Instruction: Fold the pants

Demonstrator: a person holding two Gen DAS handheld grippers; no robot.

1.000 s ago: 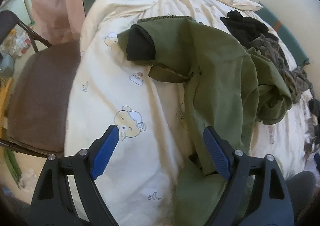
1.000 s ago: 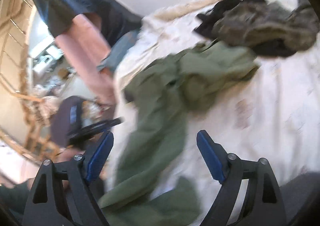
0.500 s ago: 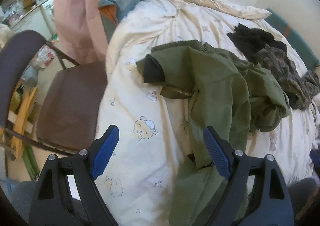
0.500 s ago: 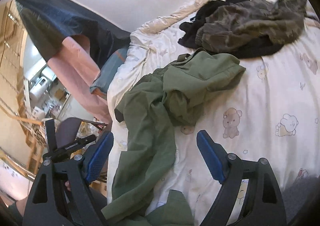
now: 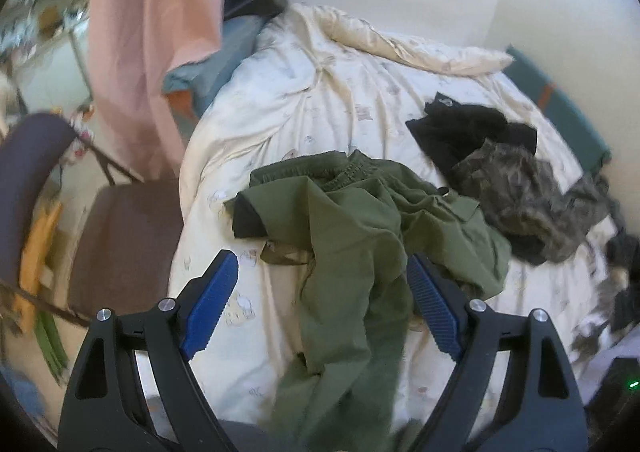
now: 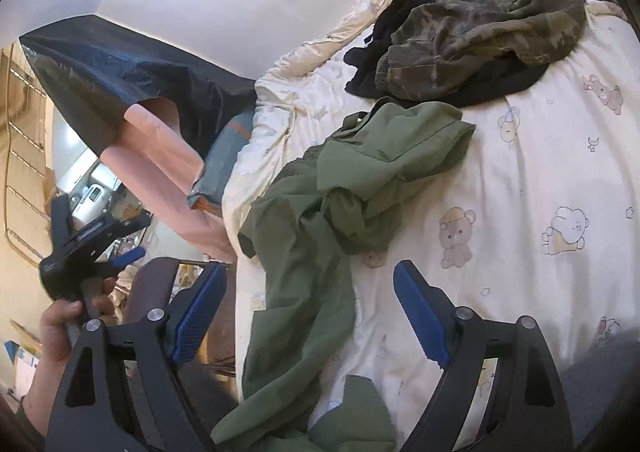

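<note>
The crumpled olive-green pants (image 5: 360,236) (image 6: 320,236) are seen on the bed (image 5: 304,92) between the spread, empty fingers (image 5: 210,302) (image 6: 420,316) of both grippers.

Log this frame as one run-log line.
phase: pre-grasp | left gripper: open, empty | right gripper: open, empty | green pants: crumpled, unfolded on bed

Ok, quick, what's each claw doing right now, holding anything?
Left claw: open, holding nothing, above the green pants.
Right claw: open, holding nothing.
</note>
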